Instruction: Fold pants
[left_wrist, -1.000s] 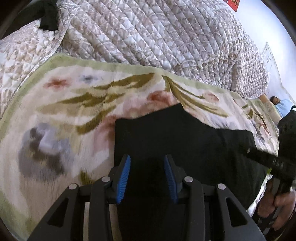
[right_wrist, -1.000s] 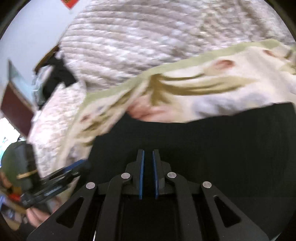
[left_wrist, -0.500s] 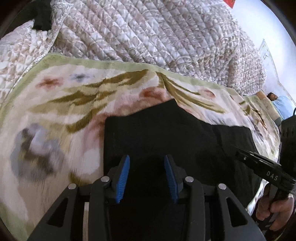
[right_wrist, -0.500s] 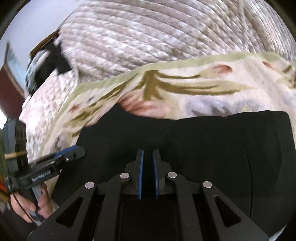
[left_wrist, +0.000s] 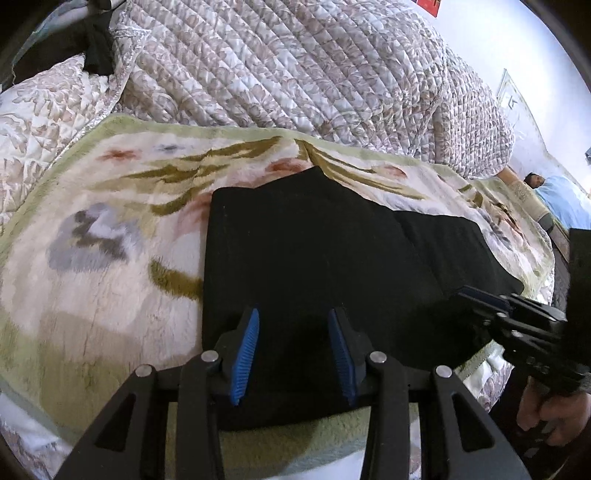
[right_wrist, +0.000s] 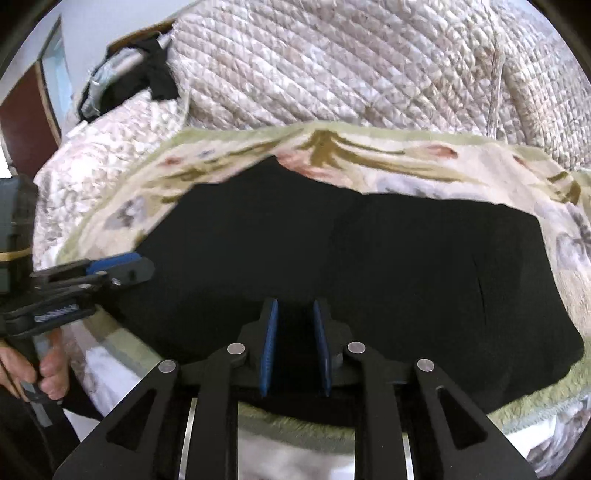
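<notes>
Black pants (left_wrist: 321, 251) lie folded flat in a wide band on a floral blanket (left_wrist: 103, 251) on the bed; they also show in the right wrist view (right_wrist: 369, 258). My left gripper (left_wrist: 293, 317) is open, its blue pads apart just above the pants' near edge, holding nothing. My right gripper (right_wrist: 294, 310) is open with a narrower gap, over the near edge of the pants, and empty. The right gripper shows in the left wrist view (left_wrist: 480, 295) at the right; the left gripper shows in the right wrist view (right_wrist: 122, 266) at the left.
A bunched quilted bedspread (left_wrist: 295, 66) rises behind the blanket. A dark garment (right_wrist: 155, 74) lies at the far left corner of the bed. The bed's front edge runs under both grippers. A person in blue (left_wrist: 561, 199) lies at the far right.
My right gripper has opened from shut and drawn back toward the near edge. My left gripper stayed open and pulled back slightly. The pants lie still.
</notes>
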